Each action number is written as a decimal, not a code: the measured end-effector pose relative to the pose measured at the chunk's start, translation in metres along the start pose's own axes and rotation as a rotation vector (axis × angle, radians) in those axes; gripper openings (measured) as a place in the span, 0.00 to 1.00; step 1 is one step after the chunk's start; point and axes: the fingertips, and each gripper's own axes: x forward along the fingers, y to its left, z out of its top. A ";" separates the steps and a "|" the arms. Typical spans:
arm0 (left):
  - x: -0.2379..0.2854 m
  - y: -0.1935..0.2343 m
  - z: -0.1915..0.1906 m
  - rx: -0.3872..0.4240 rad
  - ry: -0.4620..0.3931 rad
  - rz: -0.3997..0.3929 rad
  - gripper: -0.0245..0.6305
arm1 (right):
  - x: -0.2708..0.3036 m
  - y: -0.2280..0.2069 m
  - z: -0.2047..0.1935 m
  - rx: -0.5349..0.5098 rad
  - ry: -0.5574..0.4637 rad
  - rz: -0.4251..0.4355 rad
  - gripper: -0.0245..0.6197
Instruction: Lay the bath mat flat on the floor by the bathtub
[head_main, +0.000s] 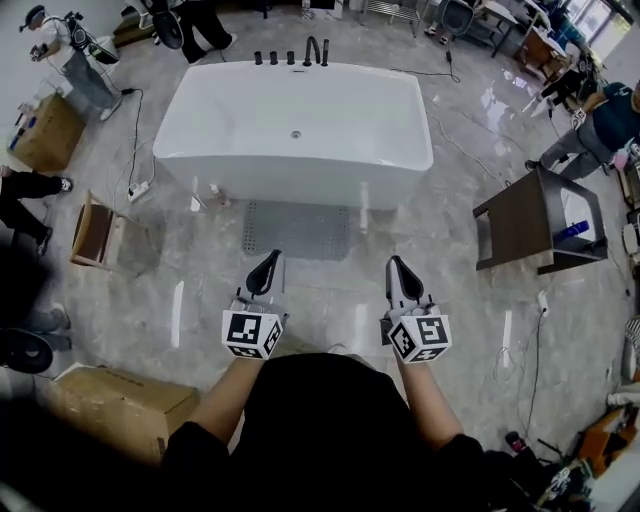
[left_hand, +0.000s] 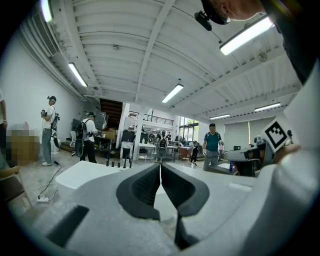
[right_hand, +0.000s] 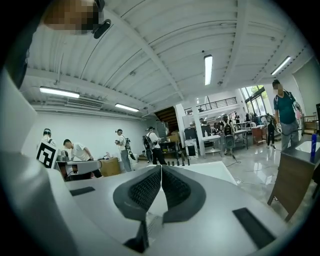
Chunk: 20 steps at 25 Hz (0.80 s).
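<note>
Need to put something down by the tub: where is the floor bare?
Bare marble floor lies on the near side of the grey textured bath mat, and right of it up to the dark wooden side table. Left of the white bathtub is crowded: white power strip, cable, open wooden box.

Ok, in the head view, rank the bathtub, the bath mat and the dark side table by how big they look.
Largest: bathtub, by far.
Next: dark side table, though its height brings it nearer the camera, so this place is unsure.
Smallest: bath mat, lying flat beside the bathtub.
</note>
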 end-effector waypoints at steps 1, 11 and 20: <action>-0.002 -0.007 -0.002 0.002 0.002 -0.002 0.07 | -0.005 -0.002 -0.001 -0.003 0.001 0.001 0.06; -0.012 -0.048 -0.011 0.019 0.016 -0.003 0.07 | -0.047 -0.021 -0.013 -0.004 0.023 -0.006 0.06; -0.022 -0.076 -0.016 0.030 0.024 0.011 0.07 | -0.065 -0.025 -0.016 -0.029 0.029 0.036 0.06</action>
